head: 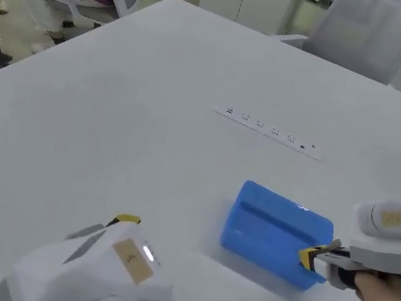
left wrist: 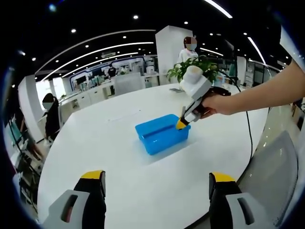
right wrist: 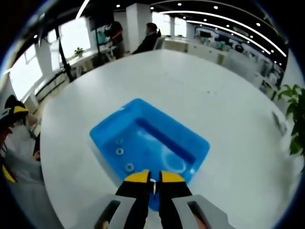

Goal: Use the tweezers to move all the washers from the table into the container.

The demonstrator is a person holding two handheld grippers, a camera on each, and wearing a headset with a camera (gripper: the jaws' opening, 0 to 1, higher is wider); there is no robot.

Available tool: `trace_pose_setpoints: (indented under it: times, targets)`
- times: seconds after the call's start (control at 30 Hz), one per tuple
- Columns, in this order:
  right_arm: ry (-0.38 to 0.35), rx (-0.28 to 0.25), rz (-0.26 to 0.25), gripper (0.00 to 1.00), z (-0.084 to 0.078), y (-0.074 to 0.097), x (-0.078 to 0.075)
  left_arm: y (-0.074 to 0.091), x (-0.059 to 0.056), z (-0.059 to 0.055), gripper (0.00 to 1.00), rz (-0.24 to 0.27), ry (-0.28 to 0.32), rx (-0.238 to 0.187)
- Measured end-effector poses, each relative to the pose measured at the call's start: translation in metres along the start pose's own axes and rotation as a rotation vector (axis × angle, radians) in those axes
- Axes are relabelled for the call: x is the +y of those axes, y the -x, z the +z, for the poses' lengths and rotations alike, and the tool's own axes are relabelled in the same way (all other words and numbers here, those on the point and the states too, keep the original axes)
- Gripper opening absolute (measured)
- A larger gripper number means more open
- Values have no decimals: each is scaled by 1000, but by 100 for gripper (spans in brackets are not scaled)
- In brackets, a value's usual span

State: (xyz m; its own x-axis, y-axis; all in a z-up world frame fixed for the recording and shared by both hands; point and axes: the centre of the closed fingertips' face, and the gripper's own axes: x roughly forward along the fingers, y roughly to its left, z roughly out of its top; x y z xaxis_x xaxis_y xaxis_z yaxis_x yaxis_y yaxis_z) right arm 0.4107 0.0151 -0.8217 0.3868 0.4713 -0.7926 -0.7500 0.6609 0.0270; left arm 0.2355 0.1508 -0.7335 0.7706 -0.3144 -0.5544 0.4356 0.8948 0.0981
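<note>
two wide-apart jaws mark the left gripper (left wrist: pixel 157 177), which hangs empty by the near edge of the desk (head: pixel 153 112), closest to the person; from there the work lies forward and to the right, well apart from it; next out is the right gripper (right wrist: pixel 153 177), coming in from the desk's right side with its jaws drawn narrow on a thin metal sliver, which i take to be the tweezers (right wrist: pixel 153 184); whether their tip carries a washer is too small to tell; the tips sit over the near right corner of the blue container (right wrist: pixel 157 155), which stands on the right half of the desk, and they point in over its rim toward the inside; in the head view the container's long side runs roughly across the right gripper's line of reach, so the open bin lies straight ahead of and below the tips; three washers (right wrist: pixel 119 151) rest on its floor along the left wall, apart from one another; by my judgement any drop into the bin belongs to the right gripper, being far the nearer, and needs little more than a small reach forward; whether washers lie on the bare desk is too fine to tell; beyond the container a power strip (head: pixel 268 131) sits flush in the desk; at the far edge stands a chair (head: pixel 372 32).
</note>
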Motion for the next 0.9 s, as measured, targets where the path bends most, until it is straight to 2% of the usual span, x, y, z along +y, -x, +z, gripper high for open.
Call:
trace_pose_setpoints:
  times: [0.1, 0.3, 0.53, 0.7, 0.9]
  targets:
    - [12, -1, -2, 3, 2, -1, -2, 0, 0, 4, 92, 1, -9, -10]
    - [-11, -10, -6, 3, 2, 3, -1, 1, -3, 13, 91, -10, -28, -25]
    - [-56, -86, -10, 4, 12, 33, 2, 0, -11, 30, 90, -36, -90, -53]
    - [-46, -132, -21, 3, 12, 62, 5, 0, -23, 41, 83, -87, -121, -82]
    - [-26, -192, 16, 3, 10, 94, 37, 1, -39, 60, 73, -177, -163, -119]
